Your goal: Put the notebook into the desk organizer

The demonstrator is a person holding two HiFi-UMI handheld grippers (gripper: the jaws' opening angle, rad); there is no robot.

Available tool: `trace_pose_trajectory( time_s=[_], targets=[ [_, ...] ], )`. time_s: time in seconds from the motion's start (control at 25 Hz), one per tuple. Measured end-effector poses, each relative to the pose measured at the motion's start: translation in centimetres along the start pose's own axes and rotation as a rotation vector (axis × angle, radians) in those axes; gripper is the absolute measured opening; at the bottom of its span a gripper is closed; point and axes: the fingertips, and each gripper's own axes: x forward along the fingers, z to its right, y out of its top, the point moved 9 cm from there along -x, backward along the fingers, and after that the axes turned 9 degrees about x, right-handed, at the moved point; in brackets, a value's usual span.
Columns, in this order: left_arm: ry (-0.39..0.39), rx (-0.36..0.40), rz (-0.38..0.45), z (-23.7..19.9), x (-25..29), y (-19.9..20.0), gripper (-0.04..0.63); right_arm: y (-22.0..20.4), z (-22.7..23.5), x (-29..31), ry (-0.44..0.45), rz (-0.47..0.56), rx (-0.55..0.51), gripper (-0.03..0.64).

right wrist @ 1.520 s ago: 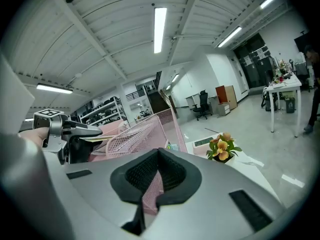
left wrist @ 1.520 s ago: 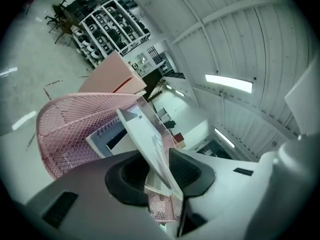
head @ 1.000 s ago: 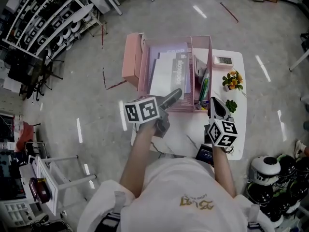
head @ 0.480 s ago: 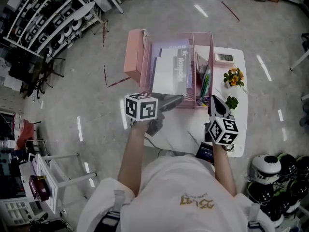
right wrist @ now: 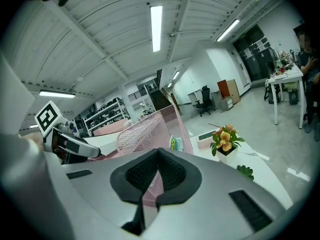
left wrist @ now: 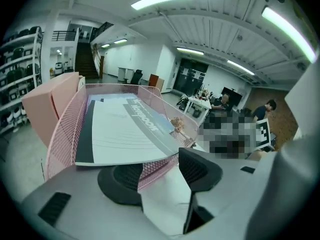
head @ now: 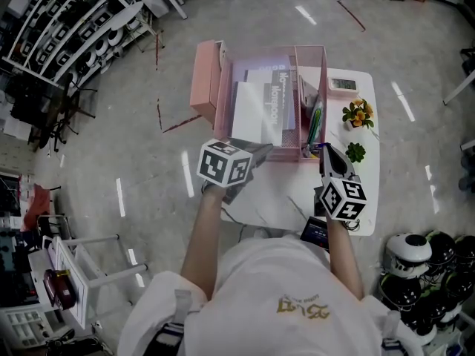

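The notebook (head: pixel 256 113) lies flat in the wide left compartment of the pink mesh desk organizer (head: pixel 224 99) on the white table. In the left gripper view the notebook (left wrist: pixel 125 134) rests inside the mesh wall (left wrist: pixel 60 139), its near edge hanging just above and beyond my jaws. My left gripper (head: pixel 256 153) sits at the organizer's front edge; its jaws (left wrist: pixel 160 179) are closing with only table and mesh showing in the gap. My right gripper (head: pixel 326 156) hovers by the organizer's right front corner, its jaws (right wrist: pixel 157 184) shut on nothing.
A pink box (head: pixel 204 80) stands left of the organizer. Pens (head: pixel 315 124) fill its narrow right compartment. An orange-flowered plant (head: pixel 358 117), a small green plant (head: pixel 355 153) and a small clock (head: pixel 343 90) sit on the table (head: pixel 371 199) at right. A dark device (head: pixel 315 234) lies near me.
My left gripper has drawn back from the notebook's near edge toward me and to the left. The notebook stays in the organizer. The right gripper has hardly moved.
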Motion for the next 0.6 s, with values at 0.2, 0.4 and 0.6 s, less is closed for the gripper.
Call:
trace_pose_trajectory(
  time_s=[0.2,0.4,0.6],
  targets=[
    [0.116,0.024,0.030,-0.5,0.1,-0.3,0.239,-0.3,-0.3,-0.5,-0.001,0.004,-0.004,0.012],
    [0.093,-0.089,0.052,-1.0,-0.8,-0.6,0.239,-0.5,-0.8,-1.2,-0.010,0.008,-0.008,0.011],
    [-0.058,-0.300,0.144,-2.1,-1.1,-0.7,0.213,-0.9,-1.0,-1.7,-0.021,0.011,-0.007,0.012]
  ],
)
